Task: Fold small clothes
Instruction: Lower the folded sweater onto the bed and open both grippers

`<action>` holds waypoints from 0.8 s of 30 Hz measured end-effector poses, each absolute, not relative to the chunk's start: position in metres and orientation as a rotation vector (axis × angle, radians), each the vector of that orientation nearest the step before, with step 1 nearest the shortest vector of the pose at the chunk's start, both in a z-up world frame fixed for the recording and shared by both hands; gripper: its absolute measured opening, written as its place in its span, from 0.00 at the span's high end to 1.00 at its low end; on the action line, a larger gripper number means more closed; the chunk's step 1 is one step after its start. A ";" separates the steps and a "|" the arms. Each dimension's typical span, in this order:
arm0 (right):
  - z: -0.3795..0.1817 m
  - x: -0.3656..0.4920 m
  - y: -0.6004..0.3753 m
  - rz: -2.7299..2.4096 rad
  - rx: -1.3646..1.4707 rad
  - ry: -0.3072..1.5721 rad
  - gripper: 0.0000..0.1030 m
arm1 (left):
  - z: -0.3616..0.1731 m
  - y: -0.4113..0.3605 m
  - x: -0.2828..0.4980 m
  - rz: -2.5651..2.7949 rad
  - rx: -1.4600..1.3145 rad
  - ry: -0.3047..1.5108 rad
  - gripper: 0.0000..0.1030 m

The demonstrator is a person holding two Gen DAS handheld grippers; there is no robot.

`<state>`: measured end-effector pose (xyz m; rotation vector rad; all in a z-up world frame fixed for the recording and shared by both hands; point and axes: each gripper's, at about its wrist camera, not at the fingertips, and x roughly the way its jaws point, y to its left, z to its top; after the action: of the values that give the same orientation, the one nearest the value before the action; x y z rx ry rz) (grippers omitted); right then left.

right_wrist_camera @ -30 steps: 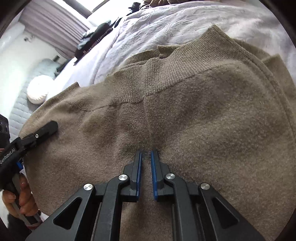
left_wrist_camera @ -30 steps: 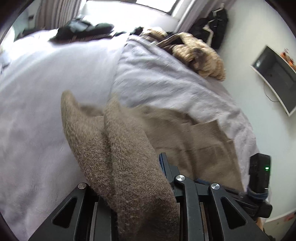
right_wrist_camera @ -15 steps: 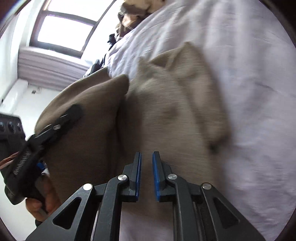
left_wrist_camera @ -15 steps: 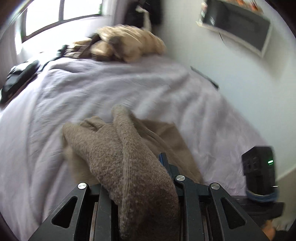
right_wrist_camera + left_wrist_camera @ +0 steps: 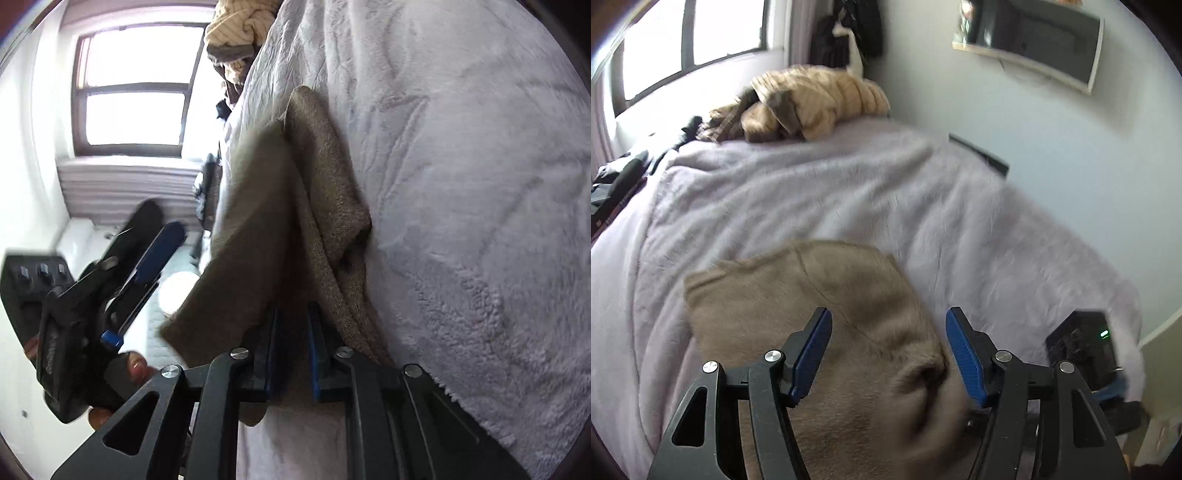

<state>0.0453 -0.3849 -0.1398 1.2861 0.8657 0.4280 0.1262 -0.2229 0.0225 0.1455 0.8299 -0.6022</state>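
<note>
A brown knit sweater (image 5: 820,317) is seen folded on the pale blanket (image 5: 849,199) of a bed, near its closer edge. In the left wrist view, the left gripper (image 5: 888,354) is held above the sweater with its blue pads wide apart; its jaws have just been opening, and the cloth lies below and between them without being pressed. A raised fold of the knit is seen just under the right-hand pad, blurred.

In the right wrist view, the right gripper (image 5: 293,350) is pointed along the sweater's edge. Its jaws have just been opening and are parted by a narrow gap; a dark fold of the sweater (image 5: 325,206) is seen in and above that gap, but whether the pads press on it cannot be told. The left gripper (image 5: 147,243) is also shown there, off to the left, clear of the cloth, held by a hand (image 5: 122,373) in a dark fingerless glove.

At the far end of the bed, a heap of tan clothes (image 5: 812,103) is piled below a window (image 5: 690,44). A dark screen (image 5: 1030,40) is mounted on the wall.
</note>
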 end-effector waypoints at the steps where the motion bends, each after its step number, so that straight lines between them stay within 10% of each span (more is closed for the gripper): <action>1: -0.142 0.043 -0.389 0.442 1.325 0.843 0.70 | 0.027 -0.214 0.126 -0.583 0.128 0.817 0.26; 3: -0.145 0.041 -0.394 0.480 1.420 0.775 0.55 | 0.032 -0.193 0.124 -0.510 0.090 0.786 0.10; 7: -0.142 0.037 -0.398 0.520 1.511 0.676 0.33 | 0.022 -0.145 0.124 -0.382 0.045 0.803 0.10; 24: -0.018 0.049 -0.361 0.357 0.709 0.755 0.31 | -0.050 -0.046 0.099 -0.149 -0.061 1.005 0.10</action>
<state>0.0490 -0.3606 -0.0184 0.7088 0.7555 0.3571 0.0989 -0.0459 -0.0495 -0.0612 1.0049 -0.1486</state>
